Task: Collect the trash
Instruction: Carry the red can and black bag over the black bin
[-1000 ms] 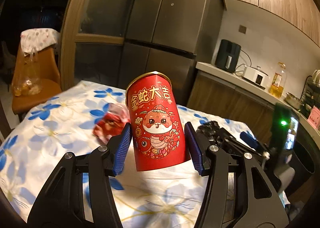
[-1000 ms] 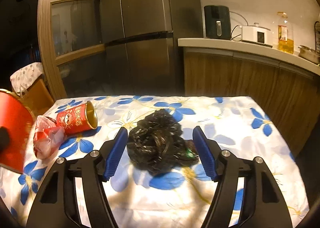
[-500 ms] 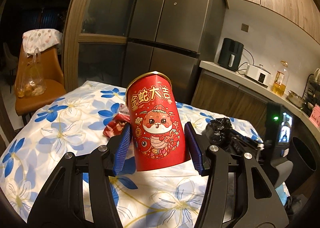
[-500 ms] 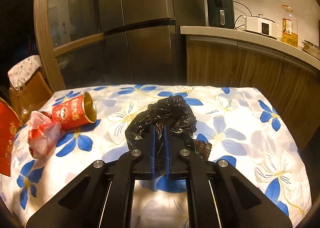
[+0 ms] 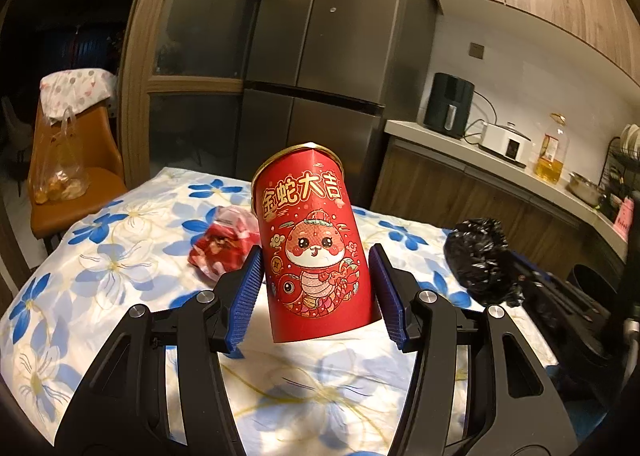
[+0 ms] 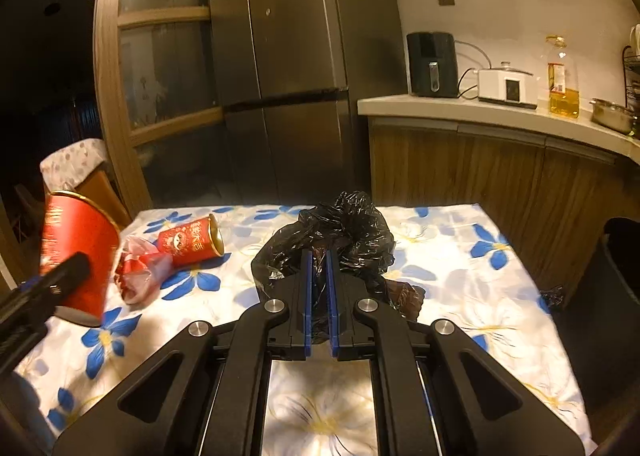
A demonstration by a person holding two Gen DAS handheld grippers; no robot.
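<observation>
Trash on a table draped in white cloth with blue flowers [image 6: 460, 256], before a tall steel refrigerator [image 6: 296, 68] and a wooden counter [image 6: 500, 160].
Crumpled black plastic bag [image 6: 352, 232] clamped in right gripper [image 6: 319, 292]; red snake-printed cardboard tube [image 5: 316, 252] gripped, lifted, in left gripper [image 5: 318, 296]; second red tube [image 6: 188, 242] lying beside crumpled red-and-white wrapper [image 6: 138, 276].

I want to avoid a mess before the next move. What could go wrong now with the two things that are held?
1. The red can sits tilted in the left gripper, gripped low on its body; it may slip or tip.
2. The right gripper pinches only a fold of the crumpled black bag; thin plastic may tear or slide out.
</observation>
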